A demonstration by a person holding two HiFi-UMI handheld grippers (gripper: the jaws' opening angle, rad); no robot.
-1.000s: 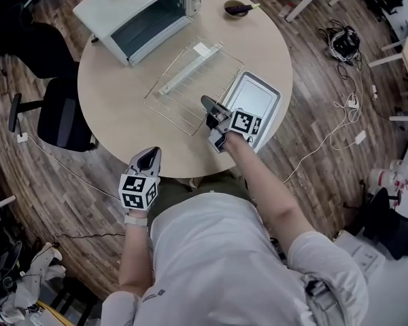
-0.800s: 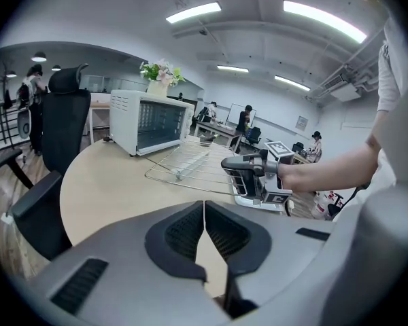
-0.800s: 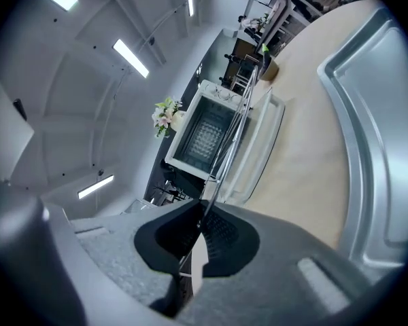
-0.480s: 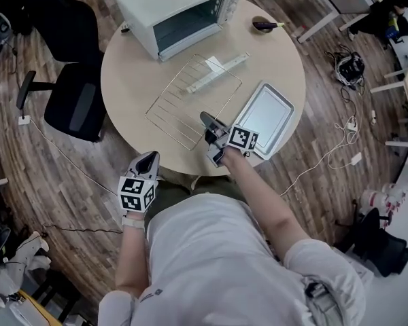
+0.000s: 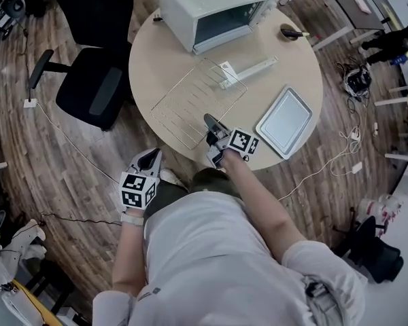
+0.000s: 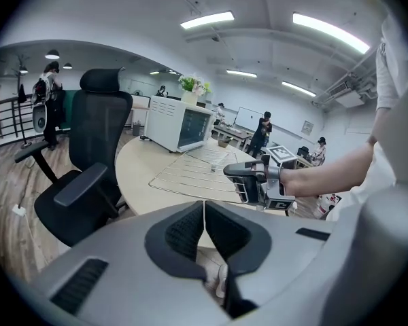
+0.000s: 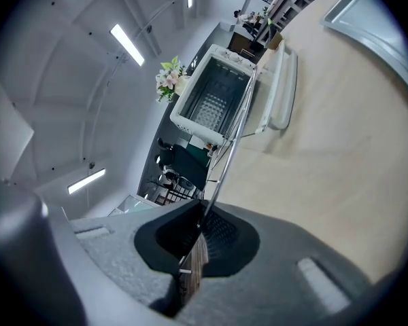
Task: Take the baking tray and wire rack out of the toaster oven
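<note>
Metal wire rack lies on the round surface, outside the toaster oven, its near edge clenched in the jaws of the right gripper; baking tray rests beside it, near the surface's rim; left gripper hangs off the surface, jaws closed on nothing. Judged step: settling the rack; keep it low and level, clear of the oven's lowered door; confirm the surface fully supports it before releasing the thin rod.
</note>
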